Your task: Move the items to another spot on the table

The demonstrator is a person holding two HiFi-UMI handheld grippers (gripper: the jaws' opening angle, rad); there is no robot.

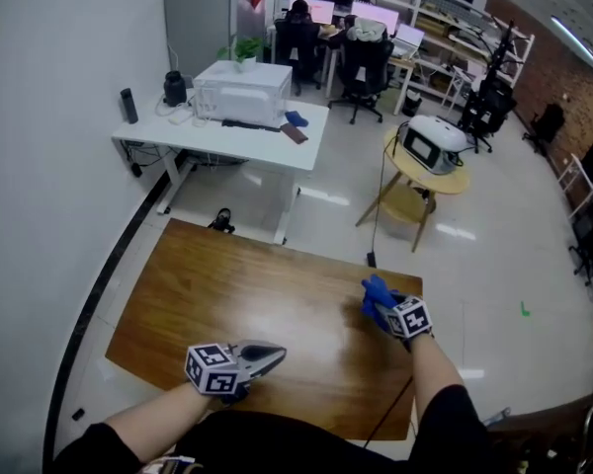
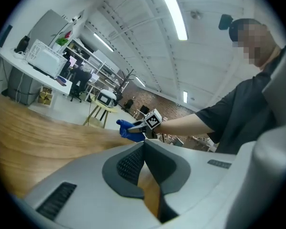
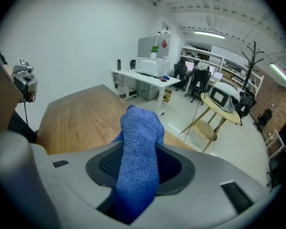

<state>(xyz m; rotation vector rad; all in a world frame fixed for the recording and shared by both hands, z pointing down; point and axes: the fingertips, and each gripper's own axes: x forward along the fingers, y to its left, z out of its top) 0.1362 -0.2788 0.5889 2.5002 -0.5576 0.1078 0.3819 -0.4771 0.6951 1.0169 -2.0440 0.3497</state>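
A blue knitted cloth [image 3: 139, 151] is bunched between the jaws of my right gripper [image 3: 140, 149], which is shut on it. In the head view that gripper [image 1: 378, 302] hangs over the right edge of the brown wooden table [image 1: 227, 284], with the blue cloth [image 1: 376, 294] sticking out ahead of it. My left gripper [image 1: 275, 355] is low over the table's near side, pointing right. In its own view the left gripper [image 2: 144, 146] has its tips together with nothing between them, and the blue cloth [image 2: 127, 130] shows beyond.
A black cable [image 1: 390, 408] runs over the table's near right edge. Past the table stand a white desk [image 1: 217, 141] with a white box, a round wooden side table [image 1: 425, 176] with a device on it, and office chairs [image 1: 366, 67].
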